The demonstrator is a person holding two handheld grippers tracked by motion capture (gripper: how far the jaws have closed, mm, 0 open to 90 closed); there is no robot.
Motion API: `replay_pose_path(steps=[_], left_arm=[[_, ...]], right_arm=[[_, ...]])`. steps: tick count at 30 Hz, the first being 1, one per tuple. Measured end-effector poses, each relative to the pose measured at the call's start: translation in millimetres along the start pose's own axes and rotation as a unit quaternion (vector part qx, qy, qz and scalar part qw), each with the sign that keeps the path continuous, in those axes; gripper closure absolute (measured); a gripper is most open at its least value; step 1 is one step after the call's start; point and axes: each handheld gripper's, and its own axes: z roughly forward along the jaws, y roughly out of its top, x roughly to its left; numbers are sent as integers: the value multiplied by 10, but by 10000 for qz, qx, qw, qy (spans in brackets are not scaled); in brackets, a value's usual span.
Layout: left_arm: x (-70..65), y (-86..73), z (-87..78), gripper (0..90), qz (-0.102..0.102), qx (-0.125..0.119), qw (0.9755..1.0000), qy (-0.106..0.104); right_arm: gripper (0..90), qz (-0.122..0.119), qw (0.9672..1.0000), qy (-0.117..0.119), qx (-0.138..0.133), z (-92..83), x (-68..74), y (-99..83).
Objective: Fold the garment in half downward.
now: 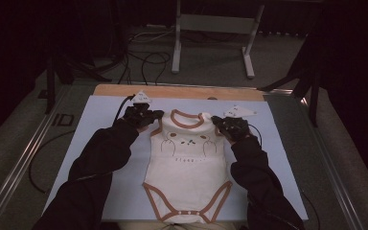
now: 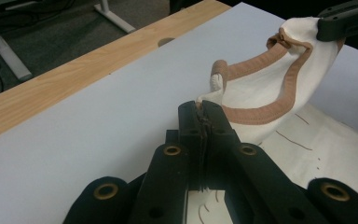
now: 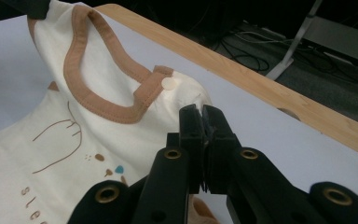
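Black jaws of the left gripper point(image 2: 204, 109) are pinched tight on one shoulder of the cream bodysuit point(image 1: 188, 165), and the right gripper point(image 3: 201, 114) is clamped on the other shoulder beside the tan neckline trim point(image 3: 103, 109). Soft, light and floppy, the garment sags between them, so the shoulder seams look the surest hold. It lies at the worktop's point(image 1: 100, 143) centre, neck toward twelve o'clock, snap crotch toward six.

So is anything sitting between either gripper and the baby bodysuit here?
Nothing visible. The left gripper and right gripper are each shut on a shoulder of the baby bodysuit, lifting its top edge off the white mat.
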Motion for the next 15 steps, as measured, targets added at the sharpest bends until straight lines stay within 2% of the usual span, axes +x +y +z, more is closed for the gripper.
replay_pose_path(steps=[4,8,15], left_arm=[[-60,-24,-60,894,29,-30,10000,-35],[-185,-79,-155,894,129,-73,9998,-100],[-329,-147,-256,893,255,-64,9995,-150]], right_arm=[[884,27,10000,5,-64,-58,28,-26],[884,133,9997,37,-203,-201,91,-82],[883,49,9997,84,-240,-332,224,-156]])
